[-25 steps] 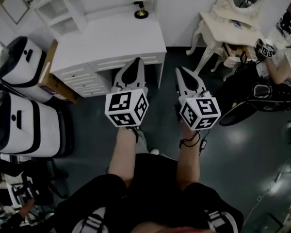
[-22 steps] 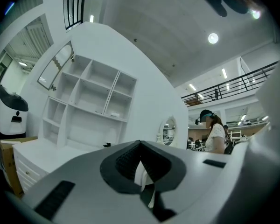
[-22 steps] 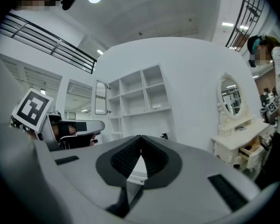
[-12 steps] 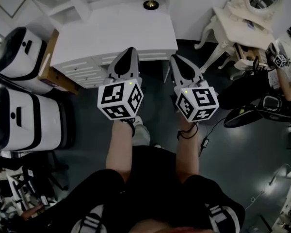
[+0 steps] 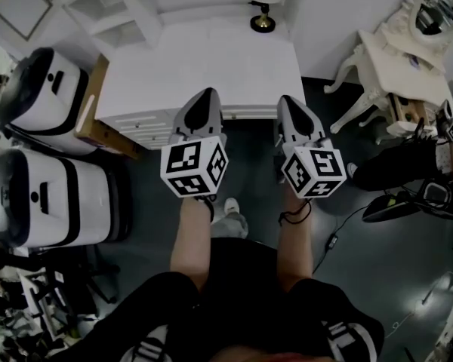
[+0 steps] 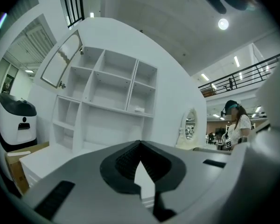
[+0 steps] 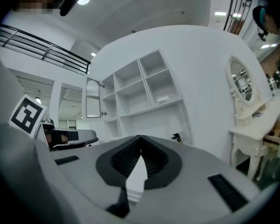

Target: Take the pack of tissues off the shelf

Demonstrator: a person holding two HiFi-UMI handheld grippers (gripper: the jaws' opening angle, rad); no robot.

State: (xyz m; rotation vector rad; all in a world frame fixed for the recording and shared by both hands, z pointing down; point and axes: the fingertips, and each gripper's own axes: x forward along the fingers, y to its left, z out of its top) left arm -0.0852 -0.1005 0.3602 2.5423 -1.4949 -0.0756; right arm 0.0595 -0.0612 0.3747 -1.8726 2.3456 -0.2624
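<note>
Shelf (image 6: 107, 85), desk (image 5: 211, 59), tissue pack (image 6: 139, 109) all white; floor (image 5: 377, 277) dk grey.

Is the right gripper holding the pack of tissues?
No, the right gripper is shut on nothing; the pack of tissues lies on the shelf.

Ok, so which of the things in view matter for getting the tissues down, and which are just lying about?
Part of the job: pack of tissues, in the right-hand column of the shelf; left hand-held gripper and right hand-held gripper, both shut, empty.
Just there: white desk; small black stand on it; vanity table; two white machines; seated person.
</note>
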